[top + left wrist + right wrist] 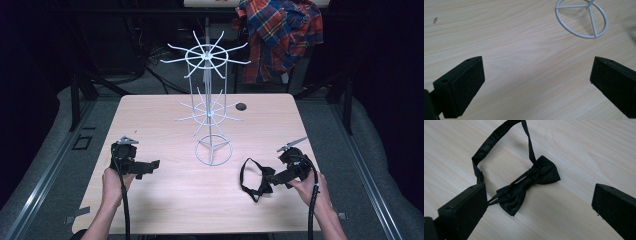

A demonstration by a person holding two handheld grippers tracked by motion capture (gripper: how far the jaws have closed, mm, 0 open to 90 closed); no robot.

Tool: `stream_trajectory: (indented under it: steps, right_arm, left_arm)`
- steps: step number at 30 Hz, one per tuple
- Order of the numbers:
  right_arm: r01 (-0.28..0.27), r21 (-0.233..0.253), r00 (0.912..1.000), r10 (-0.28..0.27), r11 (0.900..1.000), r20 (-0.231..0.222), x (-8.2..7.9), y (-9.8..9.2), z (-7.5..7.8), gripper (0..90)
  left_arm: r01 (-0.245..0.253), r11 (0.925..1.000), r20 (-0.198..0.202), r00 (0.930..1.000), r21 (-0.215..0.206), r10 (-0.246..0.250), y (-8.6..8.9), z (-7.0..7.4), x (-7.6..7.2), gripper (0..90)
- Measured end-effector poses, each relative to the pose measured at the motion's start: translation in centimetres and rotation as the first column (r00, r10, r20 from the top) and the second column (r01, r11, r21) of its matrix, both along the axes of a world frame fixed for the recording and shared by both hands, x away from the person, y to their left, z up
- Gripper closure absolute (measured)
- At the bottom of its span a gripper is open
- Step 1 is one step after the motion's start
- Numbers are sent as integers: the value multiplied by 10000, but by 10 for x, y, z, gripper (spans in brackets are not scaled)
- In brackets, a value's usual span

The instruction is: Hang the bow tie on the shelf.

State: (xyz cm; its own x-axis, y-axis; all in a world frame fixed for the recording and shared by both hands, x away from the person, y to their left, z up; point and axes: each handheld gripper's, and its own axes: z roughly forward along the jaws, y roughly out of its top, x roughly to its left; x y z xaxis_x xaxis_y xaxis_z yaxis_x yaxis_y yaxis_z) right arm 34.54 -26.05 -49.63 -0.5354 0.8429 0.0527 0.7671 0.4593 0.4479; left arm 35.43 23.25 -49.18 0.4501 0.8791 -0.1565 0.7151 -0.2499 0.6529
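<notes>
Holding your right hand-held gripper [539, 202] spread wide and empty, you have it just short of the bow tie [530, 182], which lies flat on the worktop [165, 200] at your right. This looks like the approach before a pick. Next, you likely need to close on the knot or strap and carry it to the rack [209, 107]. Your left hand-held gripper [536, 82] is spread too, over bare wood. The tie is soft black satin; the rack is thin white wire with radiating hooks.

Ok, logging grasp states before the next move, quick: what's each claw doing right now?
Left claw: open, holding nothing, over bare table.
Right claw: open, holding nothing, with the black bow tie lying on the table between its jaws.
</notes>
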Motion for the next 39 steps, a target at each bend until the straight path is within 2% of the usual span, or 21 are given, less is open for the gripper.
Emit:
stream_trajectory:
  steps: [4, 6, 7, 9, 10, 12, 13, 14, 17, 20, 21, 22, 23, 25, 26, 28, 29, 30, 38, 39]
  right_arm:
    - [-66, 222, 10000, 67, 9997, -45, 5, 3, -2, 11]
    - [-170, -38, 9999, 170, 9998, -25, 9, 8, -2, 14]
    - [-269, 70, 9996, 269, 9996, -61, 11, 11, -3, 14]
    - [-382, -78, 9992, 382, 9992, -85, 13, 13, -3, 14]
    - [-479, -262, 9988, 478, 9985, -67, 17, 19, -3, 17]
    - [-493, -151, 9988, 493, 9987, -57, 19, 23, -5, 20]
    - [-668, -234, 9977, 665, 9975, -134, 23, 28, -6, 25]
    - [-532, -237, 9986, 532, 9983, -12, 24, 31, -8, 43]
    - [-710, -517, 9974, 703, 9961, -164, 30, 35, -9, 107]
    - [-779, -343, 9967, 771, 9964, -247, 34, 37, -13, 151]
    - [-802, -507, 9963, 784, 9955, -359, 38, 40, -15, 200]
    - [-802, -507, 9963, 784, 9955, -359, 38, 40, -15, 200]
    - [-857, -602, 9955, 830, 9945, -460, 43, 42, -18, 266]
    - [-727, -496, 9964, 703, 9961, -475, 44, 45, -20, 297]
    - [-802, -700, 9957, 767, 9943, -518, 46, 45, -21, 323]
    - [-740, -807, 9954, 687, 9940, -665, 48, 47, -23, 399]
    - [-606, -803, 9967, 561, 9949, -581, 48, 47, -25, 421]
    - [-592, -1074, 9964, 522, 9925, -673, 49, 46, -25, 470]
    - [-347, -1071, 9967, 264, 9936, -771, 46, 43, -27, 517]
    - [-247, -1048, 9970, 167, 9942, -761, 46, 43, -29, 544]
  left_arm:
    - [10, 10000, -25, 10000, 24, -10, 1, 0, -1, 0]
    - [12, 10000, -21, 10000, 55, -12, 3, 0, -4, 0]
    - [-8, 10000, -56, 10000, 37, 9, 3, 0, -5, 0]
    - [-38, 10000, -47, 10000, 28, 38, 5, 0, -6, 0]
    - [-98, 9999, -24, 9999, 39, 98, 7, 1, -7, 0]
    - [-98, 9999, -37, 9999, 49, 98, 8, 1, -8, 0]
    - [-166, 9999, -80, 9998, 6, 166, 10, 0, -9, 0]
    - [-166, 9999, -80, 9998, 6, 166, 10, 0, -9, 0]
    - [-252, 9997, -97, 9996, -32, 252, 14, -1, -10, 0]
    - [-298, 9996, -104, 9995, -17, 298, 16, -2, -11, 0]
    - [-329, 9995, -112, 9994, -37, 328, 17, -3, -12, 0]
    - [-329, 9995, -112, 9994, -37, 328, 17, -3, -12, 0]
    - [-350, 9994, -113, 9993, 1, 350, 19, -2, -13, 0]
    - [-365, 9993, -135, 9992, -19, 365, 20, -2, -14, 0]
    - [-410, 9991, -113, 9991, -48, 409, 21, -2, -15, 0]
    - [-427, 9991, -146, 9990, -48, 426, 23, -2, -16, 0]
    - [-454, 9989, -148, 9989, -65, 453, 24, -2, -16, 0]
    - [-427, 9991, -169, 9989, -50, 426, 24, -1, -18, 0]
    - [-400, 9991, -144, 9991, 106, 401, 21, 0, -19, 0]
    - [-391, 9992, -145, 9991, 98, 393, 21, 0, -18, 0]
